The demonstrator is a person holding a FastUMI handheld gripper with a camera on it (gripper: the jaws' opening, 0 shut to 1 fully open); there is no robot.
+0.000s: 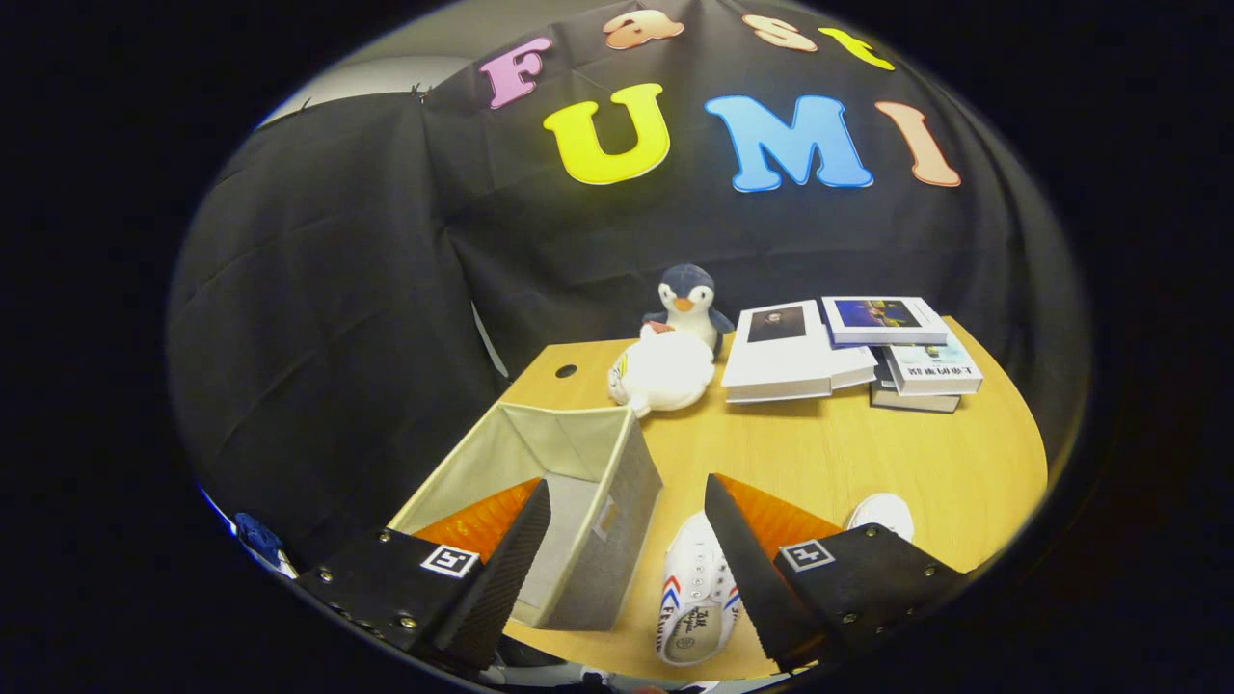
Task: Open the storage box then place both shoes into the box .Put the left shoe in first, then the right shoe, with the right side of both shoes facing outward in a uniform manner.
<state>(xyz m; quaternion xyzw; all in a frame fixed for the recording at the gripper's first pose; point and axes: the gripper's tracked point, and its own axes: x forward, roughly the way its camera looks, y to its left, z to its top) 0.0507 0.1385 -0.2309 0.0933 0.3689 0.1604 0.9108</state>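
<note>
While the gripper (617, 569) hangs wide open, empty, the white shoe (696, 602) looks light, soft; grasp its stiffer heel collar.

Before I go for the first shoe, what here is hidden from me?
- Second shoe: mostly behind the right finger; left or right unclear.
- Near shoe, between the open jaws of the gripper: its far side is covered by that finger.
- Storage box: open, floor partly behind the left finger.
</note>
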